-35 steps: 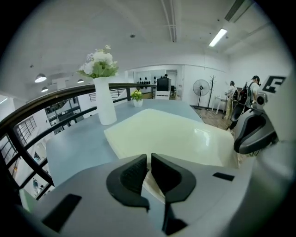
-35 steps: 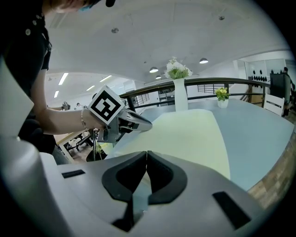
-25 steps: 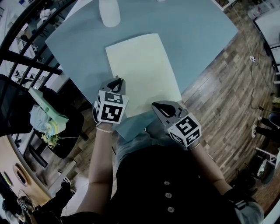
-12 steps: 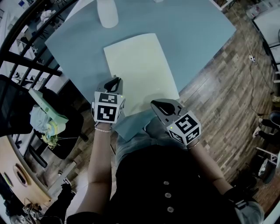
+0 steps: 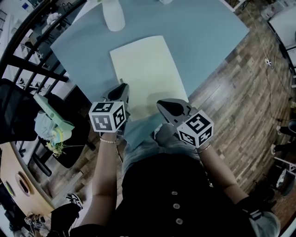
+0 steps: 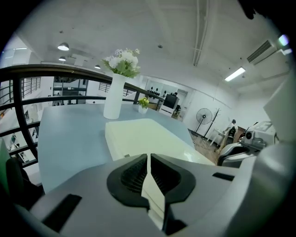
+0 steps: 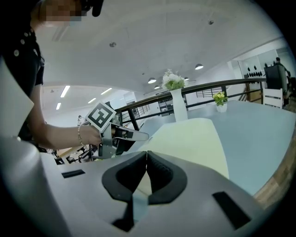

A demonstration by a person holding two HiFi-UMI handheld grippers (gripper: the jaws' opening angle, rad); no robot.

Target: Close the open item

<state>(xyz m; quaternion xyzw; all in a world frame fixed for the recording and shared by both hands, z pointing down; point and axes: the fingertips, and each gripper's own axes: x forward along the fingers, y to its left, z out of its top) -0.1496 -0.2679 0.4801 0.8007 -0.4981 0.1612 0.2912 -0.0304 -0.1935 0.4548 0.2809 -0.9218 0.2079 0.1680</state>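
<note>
A pale yellow flat rectangular item (image 5: 148,74) lies closed and flat on the blue-grey table (image 5: 208,37); it also shows in the left gripper view (image 6: 143,136) and the right gripper view (image 7: 189,139). My left gripper (image 5: 121,89) hovers at the item's near left corner, jaws shut with nothing between them (image 6: 149,155). My right gripper (image 5: 163,105) sits at the item's near right edge, jaws also shut and empty (image 7: 147,152). From the right gripper view, the left gripper (image 7: 138,135) shows beside the item, held by a hand with a bracelet.
A white vase (image 5: 113,14) with flowers (image 6: 124,62) stands at the table's far side, a small potted plant (image 7: 221,102) beyond it. A dark railing (image 5: 27,69) and a chair with bags (image 5: 51,122) are to the left. Wooden floor (image 5: 249,92) lies right.
The left gripper has rolled, its marker cube now showing a different face, and it sits slightly further left. The right gripper has hardly moved. Both stay shut.
</note>
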